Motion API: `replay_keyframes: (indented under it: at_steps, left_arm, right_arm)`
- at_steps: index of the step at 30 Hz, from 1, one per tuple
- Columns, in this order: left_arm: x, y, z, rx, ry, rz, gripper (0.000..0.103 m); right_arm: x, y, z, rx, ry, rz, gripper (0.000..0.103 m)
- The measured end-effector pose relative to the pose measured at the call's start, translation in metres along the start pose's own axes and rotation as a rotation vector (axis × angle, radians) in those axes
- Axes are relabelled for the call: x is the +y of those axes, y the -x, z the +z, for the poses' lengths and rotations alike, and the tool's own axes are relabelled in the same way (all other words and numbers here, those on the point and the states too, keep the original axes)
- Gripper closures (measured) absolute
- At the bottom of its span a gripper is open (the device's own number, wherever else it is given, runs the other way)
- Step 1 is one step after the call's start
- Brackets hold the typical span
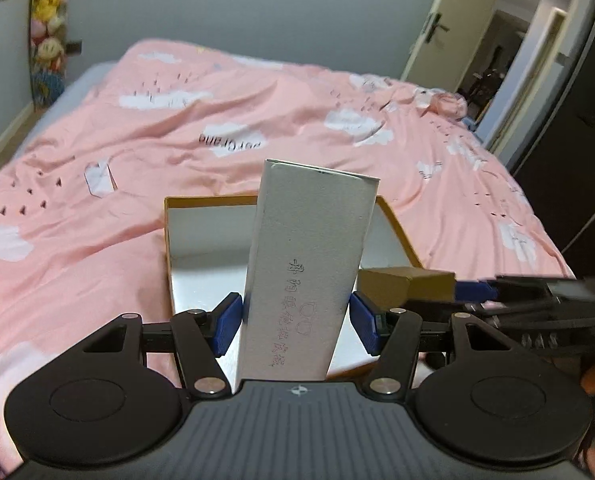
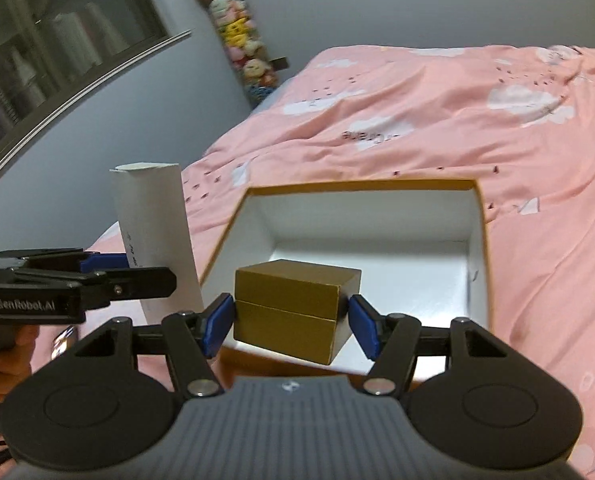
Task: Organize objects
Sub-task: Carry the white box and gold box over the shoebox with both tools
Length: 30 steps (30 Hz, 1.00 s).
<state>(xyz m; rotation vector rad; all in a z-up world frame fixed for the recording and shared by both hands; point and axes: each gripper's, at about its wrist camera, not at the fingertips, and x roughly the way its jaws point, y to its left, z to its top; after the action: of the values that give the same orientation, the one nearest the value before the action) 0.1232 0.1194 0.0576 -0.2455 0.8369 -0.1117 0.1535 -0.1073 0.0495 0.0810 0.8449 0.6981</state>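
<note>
My left gripper (image 1: 296,322) is shut on a tall silver-white carton (image 1: 309,264) with printed characters, held upright above the near edge of an open box (image 1: 201,204) with an orange rim and white inside. My right gripper (image 2: 290,322) is shut on a small gold box (image 2: 293,308), its blue pads (image 2: 217,322) pressing both sides, just above the open box (image 2: 361,186). In the right wrist view the left gripper (image 2: 105,268) shows at the left with the white carton (image 2: 153,236). In the left wrist view the gold box (image 1: 405,282) and right gripper show at the right.
The open box rests on a bed with a pink cloud-print duvet (image 1: 257,120). A column of plush toys (image 1: 49,32) hangs in the corner. A doorway (image 1: 509,40) opens at the far right. A window (image 2: 57,40) is at the left. A person's hand (image 2: 1,364) holds the left gripper's handle.
</note>
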Motion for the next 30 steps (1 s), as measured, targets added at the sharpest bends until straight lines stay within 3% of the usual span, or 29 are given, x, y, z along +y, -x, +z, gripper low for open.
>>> replay_keyframes:
  at_steps: [3,5,9,15,20,22,23,24,25,30]
  left_arm:
    - [0.003,-0.028,0.011,0.037,0.011,0.026,0.035]
    - [0.007,-0.051,0.014,0.106,0.019,0.030,0.035]
    - [0.007,-0.096,0.003,0.227,0.003,0.091,0.035]
    - [0.003,-0.134,-0.014,0.317,-0.018,0.174,0.035]
    - [-0.005,-0.149,-0.022,0.314,-0.034,0.248,0.037]
    - [-0.007,-0.156,-0.024,0.319,-0.042,0.277,0.042]
    - [-0.007,-0.160,-0.022,0.326,-0.044,0.296,0.048]
    - [-0.007,-0.164,-0.024,0.333,-0.047,0.318,0.061]
    - [-0.006,-0.167,-0.023,0.340,-0.043,0.324,0.064]
    - [-0.005,-0.173,-0.026,0.337,-0.032,0.329,0.061]
  right_arm:
    - [-0.012,-0.009,0.003,-0.002,-0.022,-0.015,0.039]
    - [-0.018,-0.020,0.004,0.005,-0.033,-0.020,0.039]
    - [-0.030,-0.042,0.004,0.046,-0.054,-0.032,0.039]
    - [-0.050,-0.067,0.000,0.095,-0.086,-0.053,0.039]
    - [-0.060,-0.079,-0.001,0.123,-0.098,-0.056,0.039]
    - [-0.062,-0.084,-0.002,0.137,-0.098,-0.056,0.039]
    - [-0.064,-0.087,-0.002,0.146,-0.102,-0.057,0.044]
    - [-0.064,-0.088,-0.002,0.150,-0.105,-0.064,0.082]
    - [-0.065,-0.089,-0.002,0.155,-0.109,-0.058,0.093]
    - [-0.071,-0.097,0.001,0.183,-0.162,-0.043,0.091]
